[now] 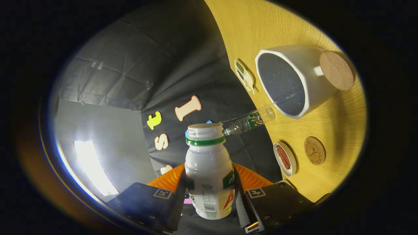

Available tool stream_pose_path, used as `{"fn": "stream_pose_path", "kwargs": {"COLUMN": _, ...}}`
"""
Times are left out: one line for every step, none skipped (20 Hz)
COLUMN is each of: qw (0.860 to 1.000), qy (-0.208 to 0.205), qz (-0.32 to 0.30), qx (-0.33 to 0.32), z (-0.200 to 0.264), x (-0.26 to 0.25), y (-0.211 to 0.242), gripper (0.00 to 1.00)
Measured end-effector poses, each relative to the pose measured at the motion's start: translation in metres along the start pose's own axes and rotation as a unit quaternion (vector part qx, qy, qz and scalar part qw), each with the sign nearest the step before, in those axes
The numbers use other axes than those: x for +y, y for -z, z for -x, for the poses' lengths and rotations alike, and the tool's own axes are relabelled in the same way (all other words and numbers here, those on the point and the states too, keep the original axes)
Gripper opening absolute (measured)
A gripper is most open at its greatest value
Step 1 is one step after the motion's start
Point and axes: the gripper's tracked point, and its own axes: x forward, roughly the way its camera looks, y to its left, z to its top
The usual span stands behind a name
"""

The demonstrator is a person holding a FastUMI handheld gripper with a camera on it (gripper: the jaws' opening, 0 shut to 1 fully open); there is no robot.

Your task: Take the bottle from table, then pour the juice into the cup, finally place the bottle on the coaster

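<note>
Gripped between both fingers of the gripper [209, 192], a white bottle [209, 173] with a green neck ring stands uncapped, its open mouth clear of the wooden worktop [339, 120], which appears tilted. Beyond it, a white cup [294, 80] sits near the worktop's edge, with a clear plastic bottle [249, 121] overhanging that edge. A round coaster [314, 150] lies apart from the cup, bare wood between them, beside a small dish [284, 159].

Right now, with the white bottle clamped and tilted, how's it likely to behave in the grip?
The white bottle sits between the gripper jaws, both pressing its sides, so it probably won't slip. Its smooth plastic could flex if squeezed harder. With the mouth uncapped, it would likely spill when tipped further toward the cup.
</note>
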Motion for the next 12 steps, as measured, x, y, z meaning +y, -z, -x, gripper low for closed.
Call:
{"fn": "stream_pose_path", "kwargs": {"qw": 1.0, "qy": 0.0, "qz": -0.003, "qx": -0.001, "z": -0.0006, "x": 0.0013, "y": -0.0011, "gripper": 0.68}}
{"fn": "stream_pose_path", "kwargs": {"qw": 1.0, "qy": 0.0, "qz": -0.006, "qx": -0.003, "z": -0.0002, "x": 0.0016, "y": -0.0026, "gripper": 0.68}}
{"fn": "stream_pose_path", "kwargs": {"qw": 1.0, "qy": 0.0, "qz": -0.009, "qx": -0.004, "z": -0.0012, "x": 0.0028, "y": -0.003, "gripper": 0.67}}
{"fn": "stream_pose_path", "kwargs": {"qw": 1.0, "qy": 0.0, "qz": -0.011, "qx": -0.005, "z": -0.0011, "x": 0.0025, "y": -0.0031, "gripper": 0.67}}
{"fn": "stream_pose_path", "kwargs": {"qw": 1.0, "qy": -0.001, "qz": -0.014, "qx": -0.007, "z": -0.002, "x": 0.003, "y": -0.0039, "gripper": 0.67}}
{"fn": "stream_pose_path", "kwargs": {"qw": 1.0, "qy": -0.001, "qz": -0.016, "qx": -0.008, "z": -0.0034, "x": 0.0032, "y": -0.0046, "gripper": 0.68}}
{"fn": "stream_pose_path", "kwargs": {"qw": 1.0, "qy": -0.001, "qz": -0.019, "qx": -0.01, "z": -0.0056, "x": 0.0036, "y": -0.0054, "gripper": 0.68}}
{"fn": "stream_pose_path", "kwargs": {"qw": 1.0, "qy": -0.001, "qz": -0.022, "qx": -0.011, "z": -0.0063, "x": 0.0031, "y": -0.0061, "gripper": 0.68}}
{"fn": "stream_pose_path", "kwargs": {"qw": 1.0, "qy": -0.001, "qz": -0.025, "qx": -0.013, "z": -0.0061, "x": 0.0041, "y": -0.0074, "gripper": 0.68}}
{"fn": "stream_pose_path", "kwargs": {"qw": 1.0, "qy": -0.001, "qz": -0.028, "qx": -0.015, "z": -0.0069, "x": 0.0038, "y": -0.0084, "gripper": 0.68}}
{"fn": "stream_pose_path", "kwargs": {"qw": 0.999, "qy": -0.001, "qz": -0.03, "qx": -0.016, "z": -0.008, "x": 0.0042, "y": -0.0084, "gripper": 0.68}}
{"fn": "stream_pose_path", "kwargs": {"qw": 0.999, "qy": 0.0, "qz": -0.032, "qx": -0.017, "z": -0.0088, "x": 0.0042, "y": -0.009, "gripper": 0.68}}
